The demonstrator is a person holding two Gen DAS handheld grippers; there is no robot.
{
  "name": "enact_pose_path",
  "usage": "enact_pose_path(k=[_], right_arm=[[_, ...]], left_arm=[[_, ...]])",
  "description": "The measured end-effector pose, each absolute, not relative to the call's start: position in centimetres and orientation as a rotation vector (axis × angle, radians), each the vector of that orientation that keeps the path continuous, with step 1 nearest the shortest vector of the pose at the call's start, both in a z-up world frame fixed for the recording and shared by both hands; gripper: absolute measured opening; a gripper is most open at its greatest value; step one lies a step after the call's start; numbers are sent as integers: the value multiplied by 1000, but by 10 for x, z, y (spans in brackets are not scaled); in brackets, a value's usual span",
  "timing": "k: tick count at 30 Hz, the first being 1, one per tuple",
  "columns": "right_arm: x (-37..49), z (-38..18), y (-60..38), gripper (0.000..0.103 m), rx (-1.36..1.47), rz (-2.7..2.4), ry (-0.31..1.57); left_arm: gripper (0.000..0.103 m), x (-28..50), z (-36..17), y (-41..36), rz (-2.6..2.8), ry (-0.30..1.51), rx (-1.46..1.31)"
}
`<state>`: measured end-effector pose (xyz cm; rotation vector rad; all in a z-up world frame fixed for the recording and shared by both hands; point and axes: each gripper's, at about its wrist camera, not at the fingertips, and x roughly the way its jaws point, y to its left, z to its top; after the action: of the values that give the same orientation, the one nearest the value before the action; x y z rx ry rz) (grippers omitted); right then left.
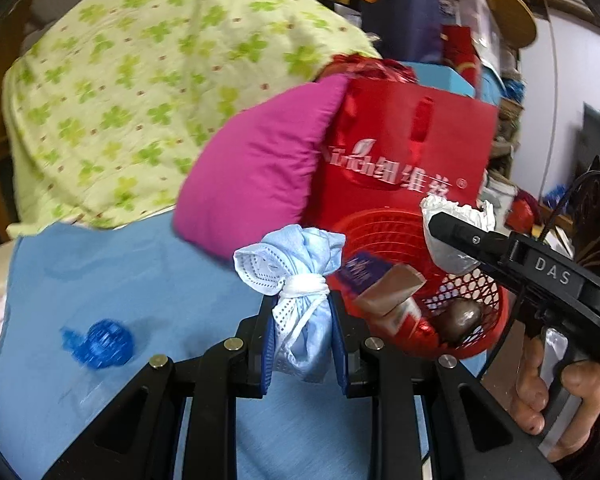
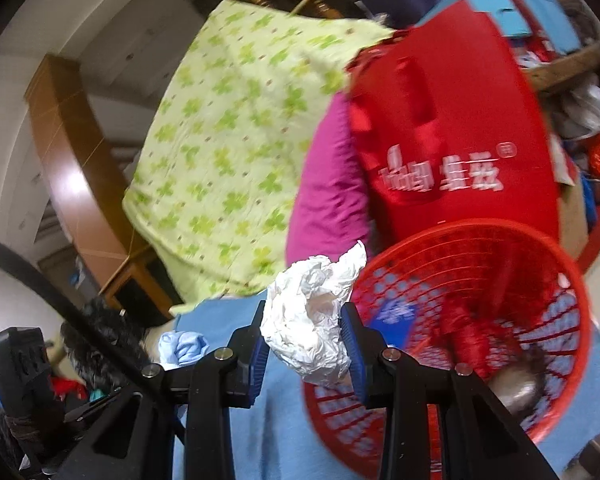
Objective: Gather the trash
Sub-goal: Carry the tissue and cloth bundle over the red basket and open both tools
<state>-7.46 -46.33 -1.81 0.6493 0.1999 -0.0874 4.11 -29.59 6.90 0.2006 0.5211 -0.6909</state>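
Trash rides in both tools: the left gripper (image 1: pixel 303 332) pinches a rolled blue face mask (image 1: pixel 296 280), the right gripper (image 2: pixel 306 344) squeezes crumpled white paper (image 2: pixel 312 312), both beside the red basket (image 2: pixel 556 320) on the blue sheet (image 1: pixel 120 280). Released early, the light paper may catch the rim and tumble outside.

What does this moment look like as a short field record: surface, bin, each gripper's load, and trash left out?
surface: blue sheet
bin: red mesh basket, already holding wrappers and other bits
left gripper: shut on a bundled blue face mask, just short of the basket
right gripper: shut on a crumpled white paper wad, at the basket's rim
left out: blue plastic ball on the sheet
behind basket: red gift bag, magenta pillow
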Motion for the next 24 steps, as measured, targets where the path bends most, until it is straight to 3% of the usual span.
enact_pose_path(k=[12,24], right_arm=[[-103,-35,-522,37,810,-182,166],[-107,-53,-550,39,929,-184,193]], left_arm=[[26,31,69,-395,-812,492,332],[28,37,55,-427,-821,503,384]])
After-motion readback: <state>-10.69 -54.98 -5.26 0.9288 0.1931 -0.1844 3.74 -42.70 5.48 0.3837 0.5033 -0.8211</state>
